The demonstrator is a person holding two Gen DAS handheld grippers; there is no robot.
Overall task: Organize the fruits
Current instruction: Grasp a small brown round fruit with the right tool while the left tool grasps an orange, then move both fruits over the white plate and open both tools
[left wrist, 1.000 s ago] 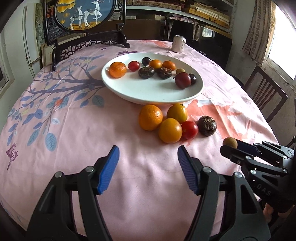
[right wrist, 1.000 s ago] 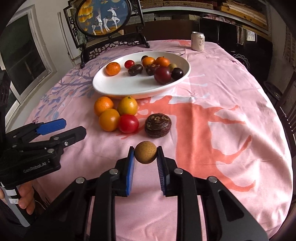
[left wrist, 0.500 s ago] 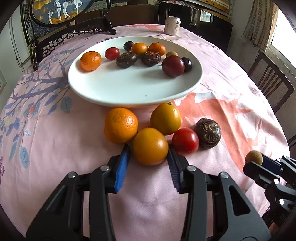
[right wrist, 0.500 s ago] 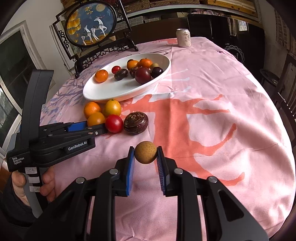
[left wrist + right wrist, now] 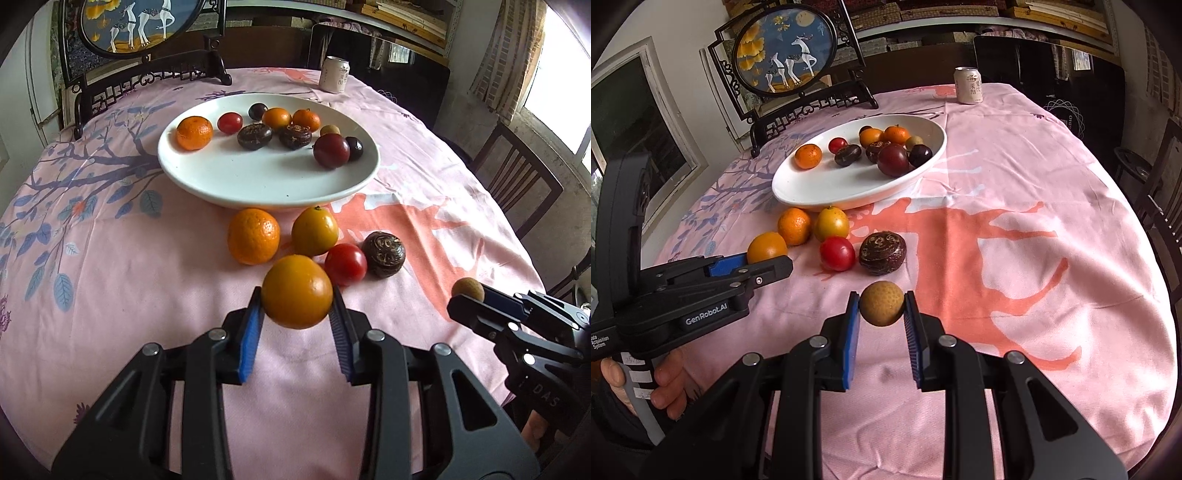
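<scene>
The left tool point(image 5: 297, 317), marked "GenRobot.AI", has just closed and grips an orange point(image 5: 297, 297). The right tool point(image 5: 881, 314), lettered "DAS", clamps a small brown fruit point(image 5: 881, 302). The plate point(image 5: 258, 184) lies beyond both tools.

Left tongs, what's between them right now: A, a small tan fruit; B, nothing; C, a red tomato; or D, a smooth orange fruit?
D: the left tongs are clamped on the smooth orange fruit, both blue pads against its sides, while the red tomato sits on the cloth and the small tan fruit is in the right tongs.
</scene>
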